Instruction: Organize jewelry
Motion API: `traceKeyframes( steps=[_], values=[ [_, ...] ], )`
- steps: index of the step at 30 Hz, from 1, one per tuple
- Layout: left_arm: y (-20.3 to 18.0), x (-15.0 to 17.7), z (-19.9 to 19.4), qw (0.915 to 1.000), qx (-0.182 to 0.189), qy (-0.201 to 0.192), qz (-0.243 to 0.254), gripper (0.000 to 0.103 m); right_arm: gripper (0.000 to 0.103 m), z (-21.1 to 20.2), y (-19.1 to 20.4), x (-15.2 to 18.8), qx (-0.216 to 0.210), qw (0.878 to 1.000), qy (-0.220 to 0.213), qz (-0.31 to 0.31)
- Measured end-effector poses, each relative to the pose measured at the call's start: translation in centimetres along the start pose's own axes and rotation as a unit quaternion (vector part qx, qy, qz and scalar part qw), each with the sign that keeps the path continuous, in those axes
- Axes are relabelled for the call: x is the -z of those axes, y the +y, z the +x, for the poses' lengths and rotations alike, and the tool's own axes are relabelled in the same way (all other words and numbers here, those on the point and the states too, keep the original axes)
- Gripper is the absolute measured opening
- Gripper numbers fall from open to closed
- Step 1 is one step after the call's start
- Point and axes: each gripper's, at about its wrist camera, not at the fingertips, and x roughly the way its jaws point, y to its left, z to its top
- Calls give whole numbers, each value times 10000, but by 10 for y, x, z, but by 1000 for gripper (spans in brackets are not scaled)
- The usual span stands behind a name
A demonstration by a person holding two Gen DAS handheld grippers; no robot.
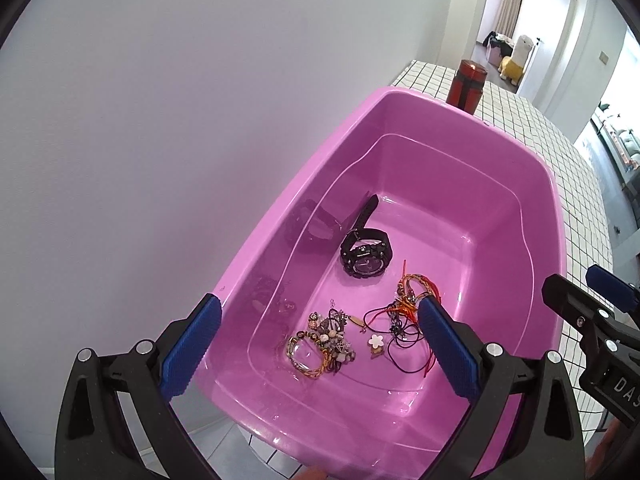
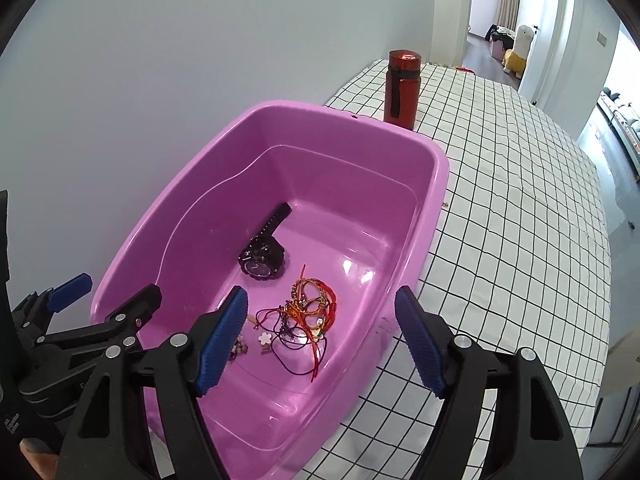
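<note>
The tub (image 2: 424,216) is glossy pink, the watch (image 2: 262,258) inside it black, the tangled cords (image 2: 314,306) orange, red and dark. The bench (image 2: 520,240) wears white cloth with a black grid, the flask (image 2: 401,88) is red with a black strap, and both claws' pads (image 2: 222,338) are blue.

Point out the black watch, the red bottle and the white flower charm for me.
black watch (image 1: 366,266), left wrist view, on its dial.
red bottle (image 2: 402,92), right wrist view, on its body below the cap.
white flower charm (image 1: 376,341), left wrist view, on its petals.

Glossy plastic basin (image 1: 400,120), checked cloth (image 2: 520,200)
</note>
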Motion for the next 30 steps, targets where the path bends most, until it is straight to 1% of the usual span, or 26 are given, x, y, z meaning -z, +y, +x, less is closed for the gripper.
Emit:
traceKeyframes(
  steps=[30],
  values=[
    [1,2,-7,10000,-20,-29,44,97,73,-2,3,1,108,9999,72,-25]
  ],
)
